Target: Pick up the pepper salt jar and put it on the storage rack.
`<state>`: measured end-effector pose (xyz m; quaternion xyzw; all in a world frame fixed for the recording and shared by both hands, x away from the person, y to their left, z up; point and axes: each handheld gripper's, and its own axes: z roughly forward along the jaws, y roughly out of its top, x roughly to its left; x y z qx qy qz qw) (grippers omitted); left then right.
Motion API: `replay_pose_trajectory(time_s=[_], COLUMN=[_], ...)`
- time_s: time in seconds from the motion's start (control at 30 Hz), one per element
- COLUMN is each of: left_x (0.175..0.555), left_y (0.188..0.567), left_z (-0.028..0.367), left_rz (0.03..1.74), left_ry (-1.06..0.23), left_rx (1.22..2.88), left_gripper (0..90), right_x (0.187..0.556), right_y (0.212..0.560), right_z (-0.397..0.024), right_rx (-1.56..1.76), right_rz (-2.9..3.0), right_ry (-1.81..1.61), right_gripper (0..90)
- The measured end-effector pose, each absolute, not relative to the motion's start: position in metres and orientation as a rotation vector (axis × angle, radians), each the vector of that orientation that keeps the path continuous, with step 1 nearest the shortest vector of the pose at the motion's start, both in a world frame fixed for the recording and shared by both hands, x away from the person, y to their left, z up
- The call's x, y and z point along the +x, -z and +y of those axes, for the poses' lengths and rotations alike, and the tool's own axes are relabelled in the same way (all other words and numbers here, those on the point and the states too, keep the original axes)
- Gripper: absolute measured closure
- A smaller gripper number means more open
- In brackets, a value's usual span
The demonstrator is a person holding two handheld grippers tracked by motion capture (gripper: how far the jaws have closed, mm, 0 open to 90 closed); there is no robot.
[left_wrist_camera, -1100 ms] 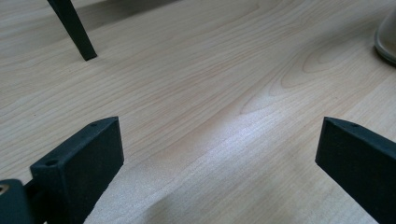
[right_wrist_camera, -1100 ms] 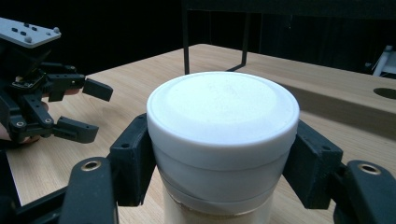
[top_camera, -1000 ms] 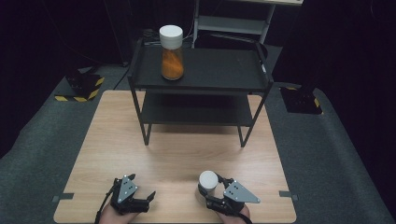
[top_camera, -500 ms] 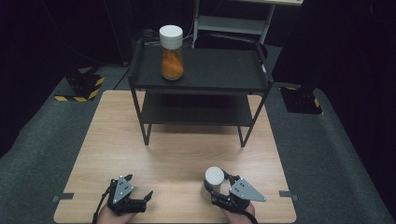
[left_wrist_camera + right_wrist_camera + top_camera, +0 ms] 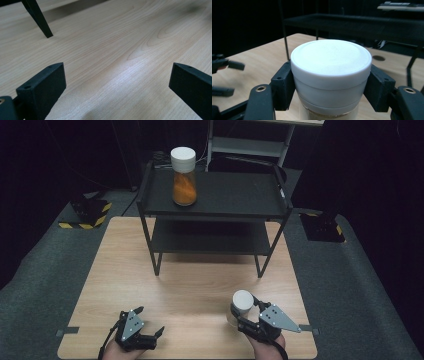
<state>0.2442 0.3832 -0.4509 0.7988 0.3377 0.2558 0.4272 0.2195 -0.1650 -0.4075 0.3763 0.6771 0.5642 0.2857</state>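
Note:
My right gripper [image 5: 241, 316] is shut on a jar with a white lid [image 5: 242, 302], held just below the lid near the table's front right. In the right gripper view the white lid [image 5: 331, 60] sits between both black jaws, which press on its sides, and pale contents show under it. My left gripper [image 5: 150, 322] rests low at the front left, open, its jaws wide apart over bare wood [image 5: 120, 60] with nothing between them. A second jar [image 5: 183, 176], orange inside with a white lid, stands on the top of a black shelf unit [image 5: 225, 195].
The black two-level shelf [image 5: 210, 237] stands at the far half of the wooden table [image 5: 190, 285]; one leg [image 5: 37, 18] shows in the left gripper view. Grey carpet surrounds the table, with yellow-black striped blocks [image 5: 85, 215] at its far corners.
My right gripper has lifted the white-lidded jar and carried it slightly right. The left gripper has stayed where it was.

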Motion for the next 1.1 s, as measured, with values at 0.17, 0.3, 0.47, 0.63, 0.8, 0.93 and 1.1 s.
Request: replay_pose_trajectory(time_s=[0.17, 0.3, 0.47, 0.63, 0.8, 0.93, 1.1], left_x=[0.247, 0.249, 0.249, 0.252, 0.254, 0.255, 0.256], left_y=[0.451, 0.451, 0.45, 0.451, 0.451, 0.449, 0.449], left_z=[0.387, 0.387, 0.389, 0.388, 0.386, 0.381, 0.381], left_rz=[0.835, 0.848, 0.85, 0.853, 0.854, 0.835, 0.831], left_ry=[-0.618, -0.609, -0.598, -0.597, -0.598, -0.607, -0.594], left_rx=[1.99, 1.986, 1.987, 1.984, 1.985, 2.011, 2.015], left_gripper=[1.0, 1.0, 1.0, 1.0, 1.0, 1.0, 1.0], right_x=[0.22, 0.228, 0.239, 0.247, 0.253, 0.257, 0.26], right_y=[0.389, 0.374, 0.363, 0.355, 0.35, 0.342, 0.331], right_z=[-0.159, -0.159, -0.157, -0.155, -0.155, -0.154, -0.152], right_rx=[1.001, 1.023, 1.015, 0.994, 0.977, 0.969, 0.956], right_rz=[1.775, 1.765, 1.785, 1.782, 1.769, 1.76, 1.742], right_ry=[-1.491, -1.509, -1.506, -1.513, -1.525, -1.524, -1.535], right_gripper=[34.0, 34.1, 34.0, 34.0, 34.0, 34.0, 34.0])
